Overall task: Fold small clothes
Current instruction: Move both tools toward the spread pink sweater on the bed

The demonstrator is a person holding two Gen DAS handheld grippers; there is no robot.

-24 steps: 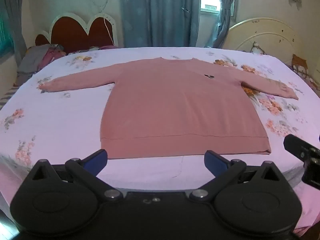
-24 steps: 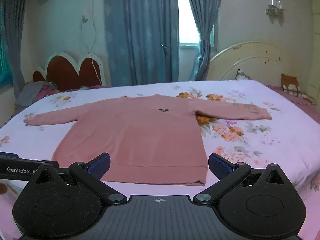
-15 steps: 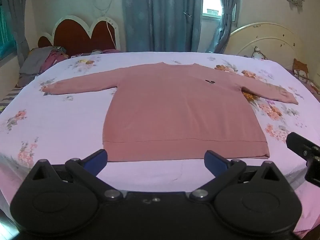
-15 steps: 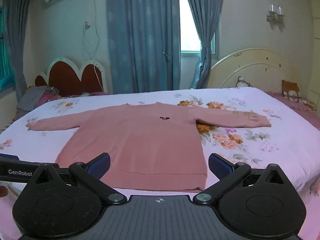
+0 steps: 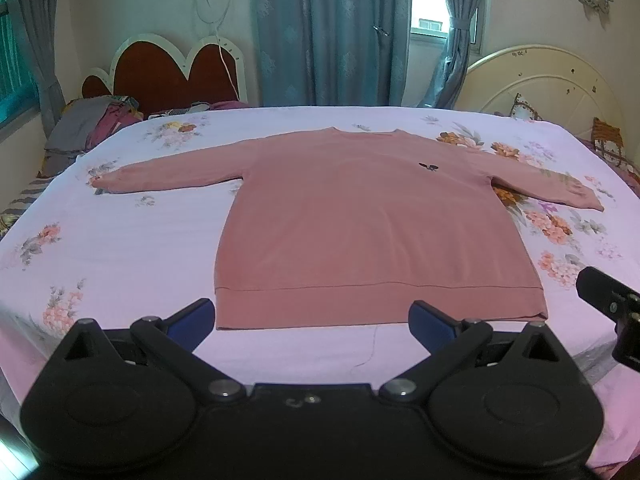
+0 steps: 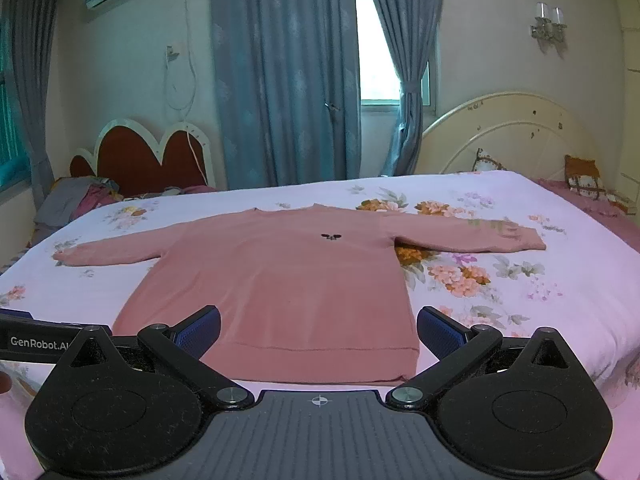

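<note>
A pink long-sleeved sweater (image 5: 360, 220) lies flat on the flowered bed sheet (image 5: 120, 248), front up, both sleeves spread out, hem toward me. It also shows in the right wrist view (image 6: 280, 280). My left gripper (image 5: 312, 318) is open and empty, just short of the hem's middle. My right gripper (image 6: 318, 326) is open and empty over the hem, toward its right corner. The right gripper's edge shows at the far right of the left wrist view (image 5: 612, 304). The left gripper's side shows at the left of the right wrist view (image 6: 36, 342).
A heart-shaped red headboard (image 5: 172, 72) and a pile of clothes (image 5: 92, 124) stand at the back left. A cream round headboard (image 5: 548, 88) with cushions (image 6: 584, 176) is at the right. Blue curtains (image 6: 288, 80) hang behind the bed.
Both grippers have tilted up or pulled back a little, so the sweater sits lower in both views. Both stay open. The sweater has not moved.
</note>
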